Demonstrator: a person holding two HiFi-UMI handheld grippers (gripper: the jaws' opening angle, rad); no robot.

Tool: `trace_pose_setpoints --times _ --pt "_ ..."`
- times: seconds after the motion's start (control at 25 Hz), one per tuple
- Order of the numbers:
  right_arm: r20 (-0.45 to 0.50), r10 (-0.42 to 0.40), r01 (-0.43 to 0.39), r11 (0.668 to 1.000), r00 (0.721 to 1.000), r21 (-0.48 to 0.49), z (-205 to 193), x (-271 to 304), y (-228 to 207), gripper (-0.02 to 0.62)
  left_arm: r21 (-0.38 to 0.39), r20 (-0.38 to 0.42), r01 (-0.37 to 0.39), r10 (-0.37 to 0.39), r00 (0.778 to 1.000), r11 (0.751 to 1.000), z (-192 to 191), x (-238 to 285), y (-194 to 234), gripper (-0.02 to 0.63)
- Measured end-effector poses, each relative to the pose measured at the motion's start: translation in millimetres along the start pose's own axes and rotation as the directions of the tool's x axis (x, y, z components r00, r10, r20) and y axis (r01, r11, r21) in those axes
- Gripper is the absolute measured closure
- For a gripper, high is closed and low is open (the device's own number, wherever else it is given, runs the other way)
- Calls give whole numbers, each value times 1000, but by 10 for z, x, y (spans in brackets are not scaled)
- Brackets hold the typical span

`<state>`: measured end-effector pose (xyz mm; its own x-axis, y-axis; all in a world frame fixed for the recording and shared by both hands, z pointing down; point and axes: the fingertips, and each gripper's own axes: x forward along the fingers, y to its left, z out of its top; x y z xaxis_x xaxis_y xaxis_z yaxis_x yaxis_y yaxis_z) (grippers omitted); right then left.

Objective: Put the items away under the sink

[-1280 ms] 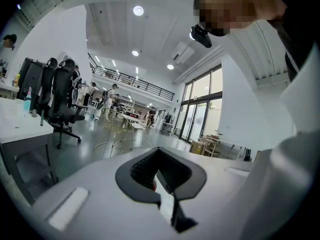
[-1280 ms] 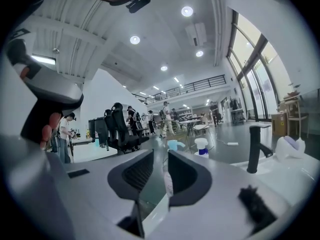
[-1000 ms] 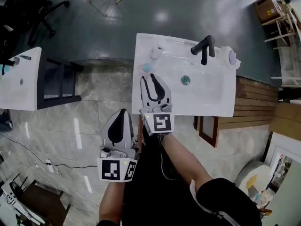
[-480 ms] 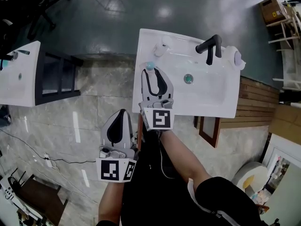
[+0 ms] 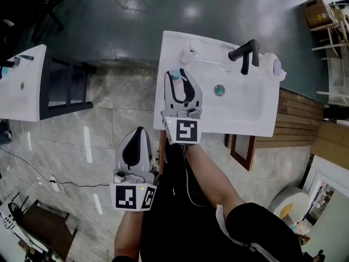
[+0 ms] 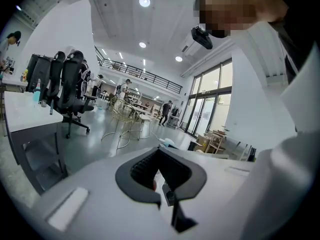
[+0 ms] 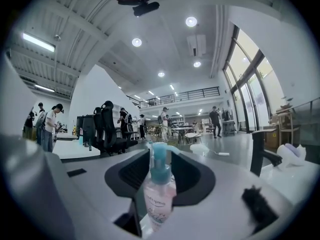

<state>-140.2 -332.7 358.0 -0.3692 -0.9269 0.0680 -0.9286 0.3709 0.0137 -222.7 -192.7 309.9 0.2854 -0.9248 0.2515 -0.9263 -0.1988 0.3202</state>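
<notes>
While the right gripper [image 5: 178, 78] reaches up the frame over the left edge of the sink [image 5: 245, 113], its jaws, which have just been opening, stand wide to either side of the bottle [image 7: 159, 194], a small clear pump bottle with a teal cap; the pads are clear of it on both sides, so nothing is gripped yet; a second ago the jaws were narrower and their tips lay short of the bottle; now it stands upright between them on the white counter, just left of the basin, near the centre of the head view; the left gripper [image 5: 142, 130] hangs at lower left over the floor [image 5: 71, 141], its jaw tips together and empty; two more things wait along the top of the sink, a white item [image 5: 189, 53] left of the tap [image 5: 244, 53] and a purple-tipped item [image 5: 272, 67] to its right, both too small to name; the first pick looks lined up, and the jaws need only close on the bottle before it can go down to the cupboard under the sink, which no view shows; the bottle is tall and light, and one pad touching before the other could tip it.
</notes>
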Motion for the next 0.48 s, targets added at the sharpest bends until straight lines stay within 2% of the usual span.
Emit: trace_pose_setpoints --times 0.32,0.48 --pt "10 16 -16 998 1000 -55 27 18 -27 471 -8 -3 1 -1 1000 1000 -18 19 14 600" --pt "16 34 -33 998 999 -55 31 10 -10 499 -11 -6 0 0 1000 1000 -31 22 17 600"
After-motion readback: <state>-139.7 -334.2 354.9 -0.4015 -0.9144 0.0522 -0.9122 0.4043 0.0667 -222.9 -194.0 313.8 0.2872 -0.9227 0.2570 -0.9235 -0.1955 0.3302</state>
